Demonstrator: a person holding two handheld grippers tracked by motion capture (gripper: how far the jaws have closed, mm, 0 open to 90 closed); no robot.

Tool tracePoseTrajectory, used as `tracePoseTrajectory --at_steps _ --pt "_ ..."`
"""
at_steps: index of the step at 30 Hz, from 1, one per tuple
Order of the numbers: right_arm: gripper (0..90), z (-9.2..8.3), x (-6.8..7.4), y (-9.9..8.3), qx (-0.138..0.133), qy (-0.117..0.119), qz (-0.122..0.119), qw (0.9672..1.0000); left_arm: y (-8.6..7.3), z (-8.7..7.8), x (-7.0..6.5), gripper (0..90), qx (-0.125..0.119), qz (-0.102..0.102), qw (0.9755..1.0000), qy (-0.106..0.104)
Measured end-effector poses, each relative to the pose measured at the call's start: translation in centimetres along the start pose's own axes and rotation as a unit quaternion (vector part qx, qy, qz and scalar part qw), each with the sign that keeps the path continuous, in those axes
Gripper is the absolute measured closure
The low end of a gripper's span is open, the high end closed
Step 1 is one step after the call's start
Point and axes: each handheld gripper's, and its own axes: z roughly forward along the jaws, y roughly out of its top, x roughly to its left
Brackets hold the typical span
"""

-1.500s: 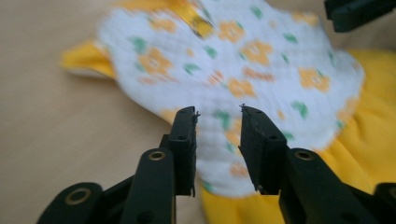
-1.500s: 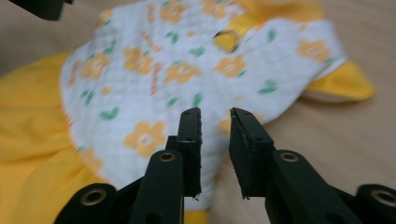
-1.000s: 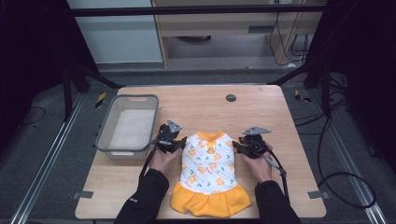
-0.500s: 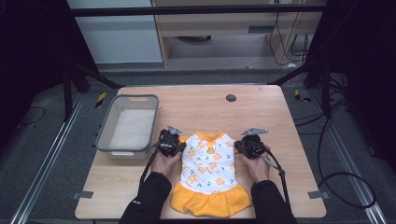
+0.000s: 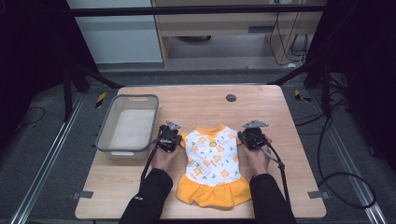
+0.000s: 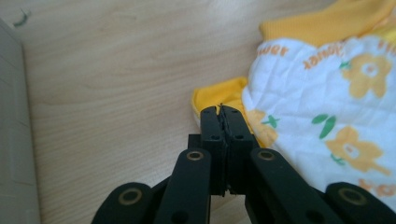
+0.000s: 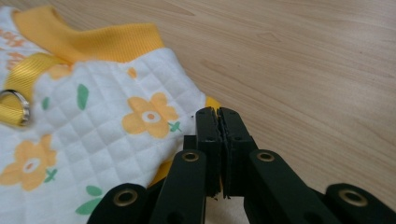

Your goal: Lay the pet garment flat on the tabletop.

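Observation:
A small white dress with orange flowers and a yellow collar and frill lies flat on the wooden table. My left gripper sits at its left sleeve, and my right gripper at its right sleeve. Both pairs of jaws have just been closing and now stand together. In the left gripper view the left gripper pinches the yellow sleeve edge at its tips. In the right gripper view the right gripper meets the quilted shoulder and yellow sleeve.
A grey plastic bin stands close to the left of my left gripper, with its wall in the left gripper view. A dark round hole marks the table's far side. Cables trail from both grippers toward the front edge.
Both grippers have shifted only slightly at the dress's shoulders. The dress lies as before.

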Motion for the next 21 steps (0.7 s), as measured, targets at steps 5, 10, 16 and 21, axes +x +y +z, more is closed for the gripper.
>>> tracePoseTrajectory --at_steps 5,10,16,21 --pt "86.0 0.8 0.4 0.1 0.012 -0.007 -0.022 0.9997 0.2 0.0 -0.3 86.5 -0.001 0.01 0.9998 0.017" --pt "82.3 -1.3 -0.3 0.7 -0.011 -0.002 -0.009 0.9999 0.7 -2.2 0.2 75.5 -0.047 -0.009 0.9988 0.005" --pt "90.0 -5.5 0.1 0.3 -0.039 0.06 0.006 0.9974 1.7 -3.5 -1.5 70.4 -0.074 0.013 0.9958 -0.053" --pt "90.0 -7.9 3.1 -2.3 -0.025 0.119 -0.021 0.9923 2.2 -1.8 -3.8 69.8 -0.052 0.051 0.9958 -0.056"
